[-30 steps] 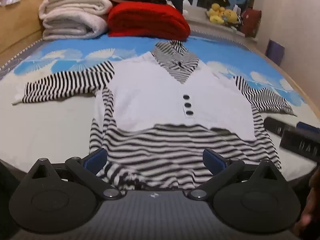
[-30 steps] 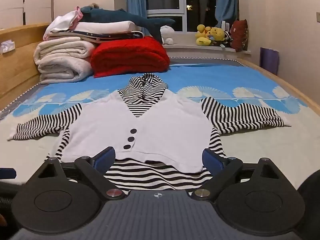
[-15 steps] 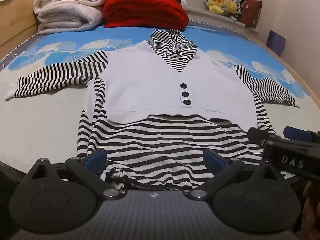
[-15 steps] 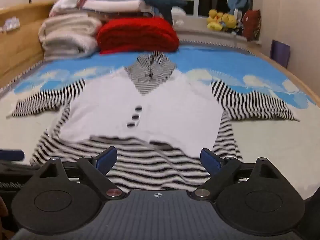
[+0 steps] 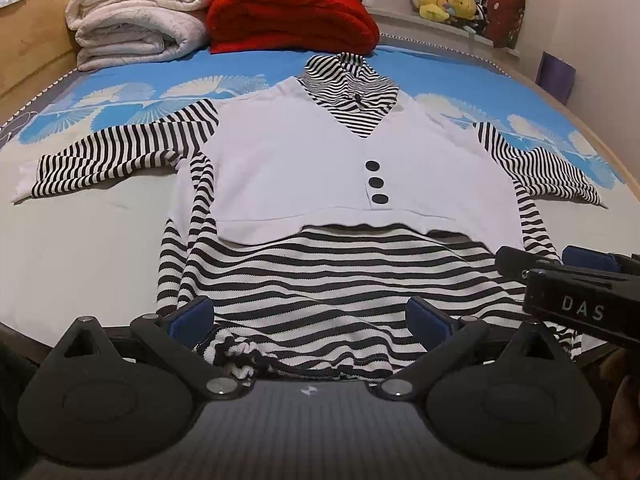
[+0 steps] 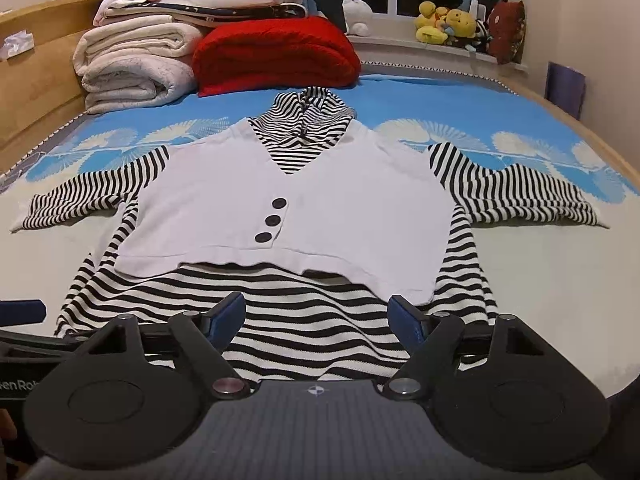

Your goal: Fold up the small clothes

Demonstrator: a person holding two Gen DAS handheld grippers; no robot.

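At 9 o'clock our left gripper [image 5: 308, 316] hangs with jaws apart over the hem of the striped top [image 5: 320, 184], spread flat on the bed [image 5: 80, 248]; at 3 o'clock our right gripper [image 6: 316, 316] gapes likewise; we judge folding unstarted; next, pinch both hem corners.

L tool [image 5: 308, 318] has dropped lower & closer to the striped top [image 5: 320, 184] vs 1 s ago; its hem now sits right between the wide-apart pads. R tool [image 6: 316, 316] also moved in over the hem, pads spread either side of the stripes. In L view the R tool has slid in further from the right edge.
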